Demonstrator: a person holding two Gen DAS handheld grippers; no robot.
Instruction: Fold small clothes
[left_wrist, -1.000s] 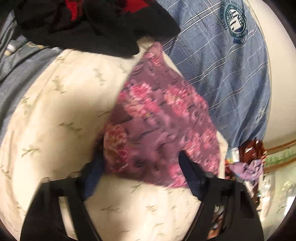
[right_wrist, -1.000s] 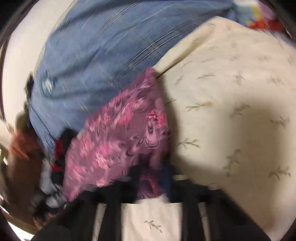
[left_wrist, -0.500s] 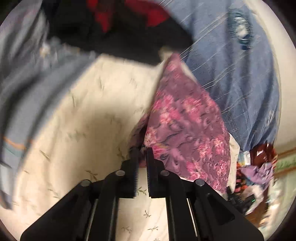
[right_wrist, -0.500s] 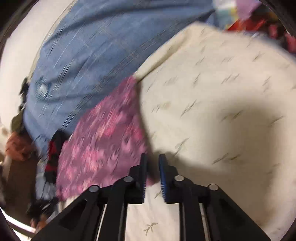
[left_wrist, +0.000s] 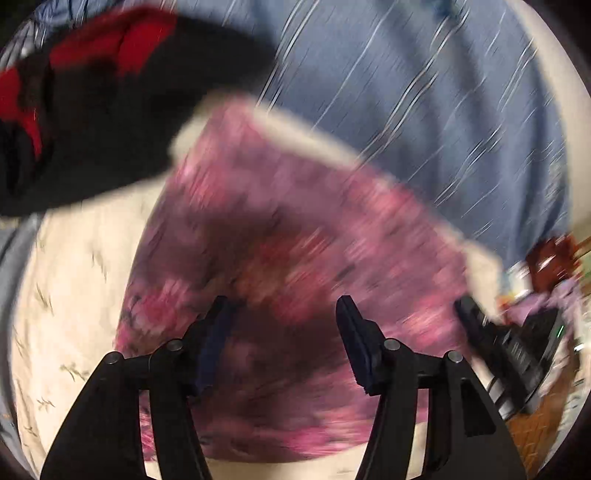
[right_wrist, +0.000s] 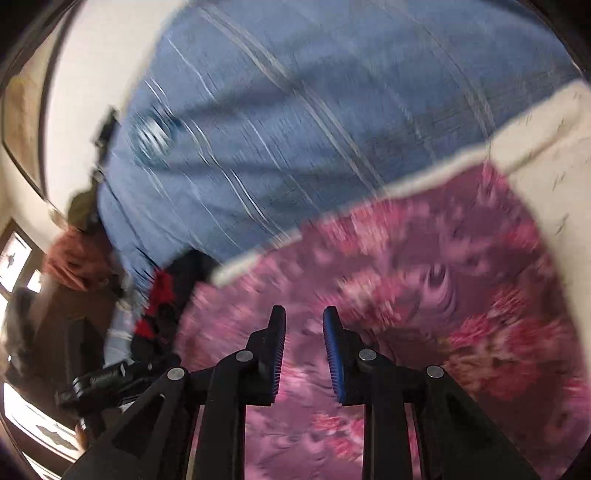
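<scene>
1. One big cream sheet with little leaf marks (left_wrist: 70, 280), spread under everything; more covered by the pink cloth than half a second ago.
2. One blue striped shirt (left_wrist: 424, 110), lying past the far edge of the pink cloth; blurred now, sharper a second ago.
3. One pink flowery cloth (left_wrist: 295, 266), lying flat on the cream sheet between the blue shirt and the grippers; wider and filling much more of both views than half a second ago, when bunched into a narrow strip.
4. One black and red garment (left_wrist: 92, 110), heaped at the far left, touching the cloth's far corner; closer in the left view than before.
5. Two grippers, counted: left gripper (left_wrist: 284, 328), jaws wide apart over the pink cloth, nothing held between; shut on the cloth's edge half a second ago.
6. Right gripper (right_wrist: 304, 347), jaws a small way apart above the pink cloth, nothing pinched; nearly together half a second ago; also seen at the right edge of the left view.
7. One small heap of mixed bright things (left_wrist: 546, 273) past the sheet's right side; too blurred to name.
</scene>
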